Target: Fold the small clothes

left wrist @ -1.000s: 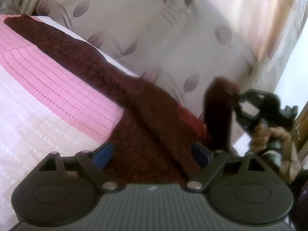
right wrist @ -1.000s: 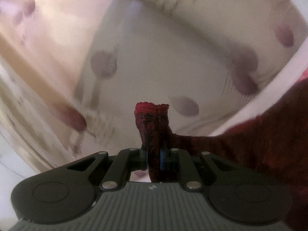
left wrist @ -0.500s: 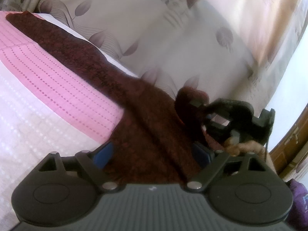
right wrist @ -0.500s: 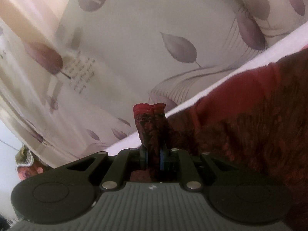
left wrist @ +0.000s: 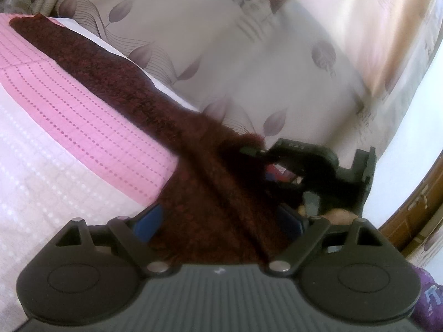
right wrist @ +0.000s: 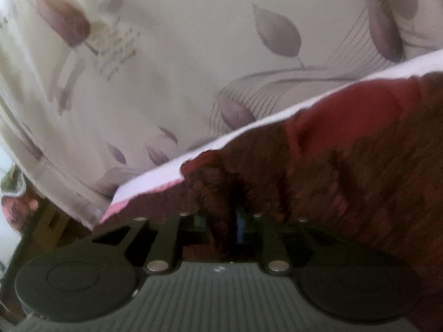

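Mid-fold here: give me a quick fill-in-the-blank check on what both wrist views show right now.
1. The dark red garment lies on a ____ and white bedspread.
2. The curtain behind the bed is printed with ____.
3. The wide-open left gripper straddles the ____.

Missing words: pink; leaves; garment

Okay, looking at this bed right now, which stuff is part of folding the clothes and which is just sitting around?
Part of the job:
- dark red fuzzy garment
- left gripper, jaws wide, straddling the garment
- right gripper, jaws just opening, garment edge still between them

Just there:
- pink and white bedspread
- leaf-print curtain
- purple cloth
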